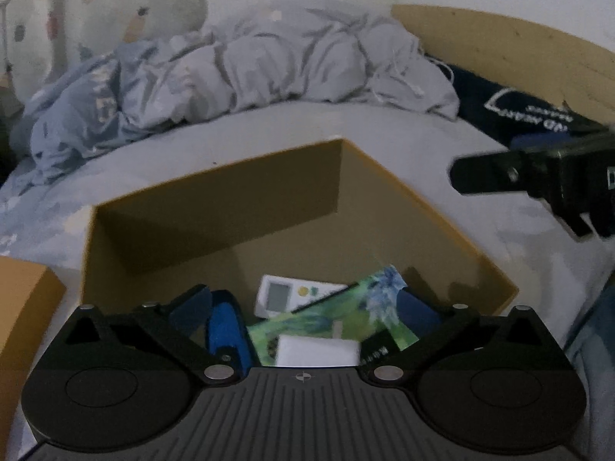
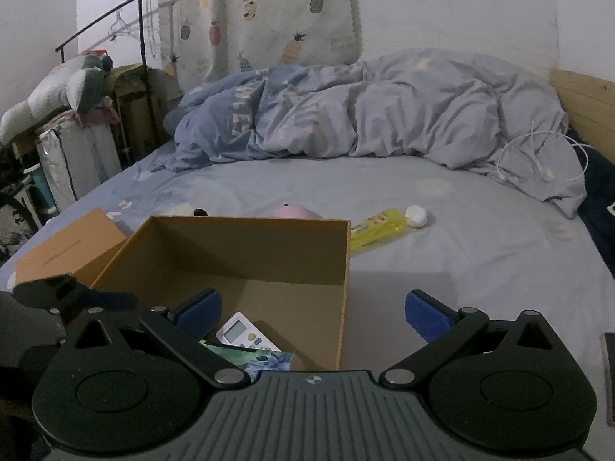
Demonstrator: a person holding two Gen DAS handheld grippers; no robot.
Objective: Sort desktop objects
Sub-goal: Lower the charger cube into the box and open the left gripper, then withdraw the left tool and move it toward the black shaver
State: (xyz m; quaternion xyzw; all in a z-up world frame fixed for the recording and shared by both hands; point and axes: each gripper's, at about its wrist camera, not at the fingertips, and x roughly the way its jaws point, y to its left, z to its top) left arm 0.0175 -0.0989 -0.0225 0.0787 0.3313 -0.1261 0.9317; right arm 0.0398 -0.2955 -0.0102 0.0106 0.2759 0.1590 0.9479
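An open cardboard box (image 1: 215,207) (image 2: 246,246) stands on the bed. Inside lie a white remote (image 1: 288,296) (image 2: 246,336), a green floral packet (image 1: 338,315) (image 2: 265,357), a blue object (image 1: 226,330) and a small white block (image 1: 319,351). My left gripper (image 1: 303,307) is open over the box's near side, holding nothing. My right gripper (image 2: 313,311) is open above the box's right wall, empty; it also shows in the left wrist view (image 1: 538,176). A yellow bottle (image 2: 378,226) with a white cap (image 2: 416,216) and a pink item (image 2: 292,211) lie on the sheet beyond the box.
The box lid (image 2: 65,246) (image 1: 23,307) lies left of the box. A crumpled grey-blue duvet (image 2: 365,111) fills the far half of the bed, with a white cable (image 2: 538,153) on it. A wooden headboard (image 2: 588,100) is at right, a dark pillow (image 1: 519,107) beside it.
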